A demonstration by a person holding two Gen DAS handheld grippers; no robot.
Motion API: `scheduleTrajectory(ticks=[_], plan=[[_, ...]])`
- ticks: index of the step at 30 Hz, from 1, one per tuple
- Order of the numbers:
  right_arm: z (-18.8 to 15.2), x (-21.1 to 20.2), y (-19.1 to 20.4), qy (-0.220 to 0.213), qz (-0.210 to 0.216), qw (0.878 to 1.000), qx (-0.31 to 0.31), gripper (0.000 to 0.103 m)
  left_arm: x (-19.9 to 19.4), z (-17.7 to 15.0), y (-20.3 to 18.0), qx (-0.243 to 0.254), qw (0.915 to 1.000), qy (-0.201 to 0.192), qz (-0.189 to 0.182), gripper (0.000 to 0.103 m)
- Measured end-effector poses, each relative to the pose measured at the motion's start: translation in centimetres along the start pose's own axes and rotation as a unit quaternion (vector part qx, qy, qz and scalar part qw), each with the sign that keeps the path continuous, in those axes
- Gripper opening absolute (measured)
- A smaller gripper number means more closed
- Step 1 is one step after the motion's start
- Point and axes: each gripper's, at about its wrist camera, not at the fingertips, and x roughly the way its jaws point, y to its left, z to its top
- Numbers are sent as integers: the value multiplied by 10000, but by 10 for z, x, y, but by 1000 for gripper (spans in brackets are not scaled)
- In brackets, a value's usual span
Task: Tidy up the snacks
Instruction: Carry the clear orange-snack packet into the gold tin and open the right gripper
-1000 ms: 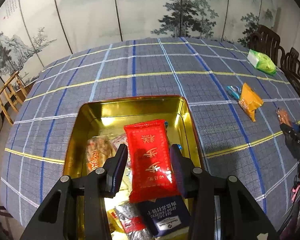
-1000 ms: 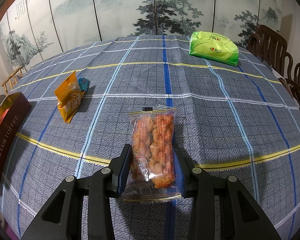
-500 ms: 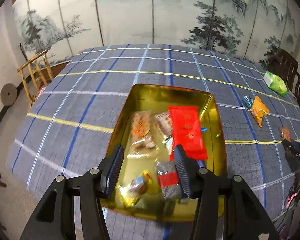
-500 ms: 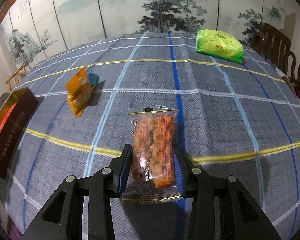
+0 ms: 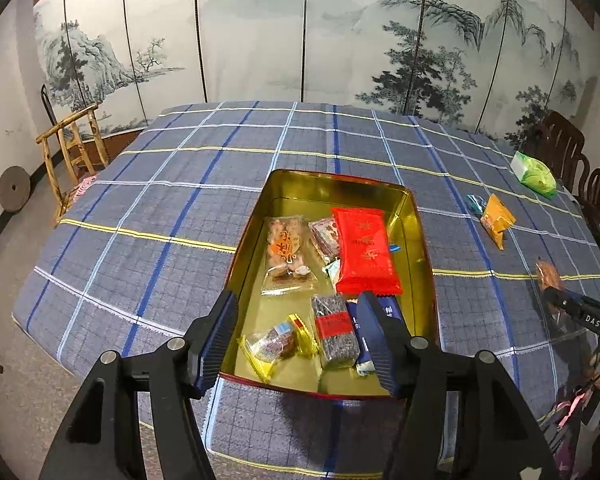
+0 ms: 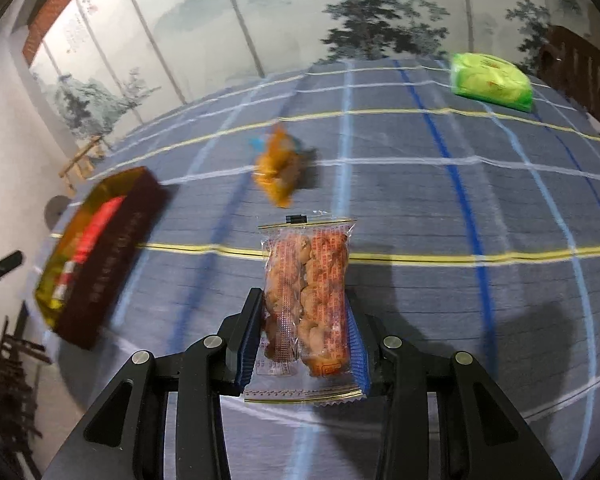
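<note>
Now your left tongs [image 5: 296, 334] hover empty above the gold tin [image 5: 418, 216], jaws just widened, nothing between them; your right tongs [image 6: 305, 340] clamp the clear snack packet [image 6: 306, 288] above the bench [image 6: 420, 200].

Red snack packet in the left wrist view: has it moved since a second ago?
Yes. Then it sat between the left gripper's fingers; now the red snack packet lies in the gold tin, and the gripper's jaws have just been opening, empty.

We see a home dining room: a tabletop [image 5: 228, 184] under plaid cloth, carved wooden chairs [image 5: 560, 148] at its right edge, a painted landscape screen [image 5: 300, 32] behind it.
</note>
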Motion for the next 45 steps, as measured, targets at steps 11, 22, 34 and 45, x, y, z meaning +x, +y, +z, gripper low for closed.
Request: scheduleTrajectory(ticks=[11,22,34,45], plan=[[42,16,120,184,1090,9925,-524,40,-4,-8,13,-4,10000,8,65,65],[75,87,210,706,1611,9818,-712,40,-7,-8,31,69,9988,-112,478,69],[93,137,249,1015,1670,9791,-570,40,2,-9,45,75,9979,-49,644,74],[101,155,263,1031,1521,9818,-473,40,9,-9,50,33,9980,29,634,75]])
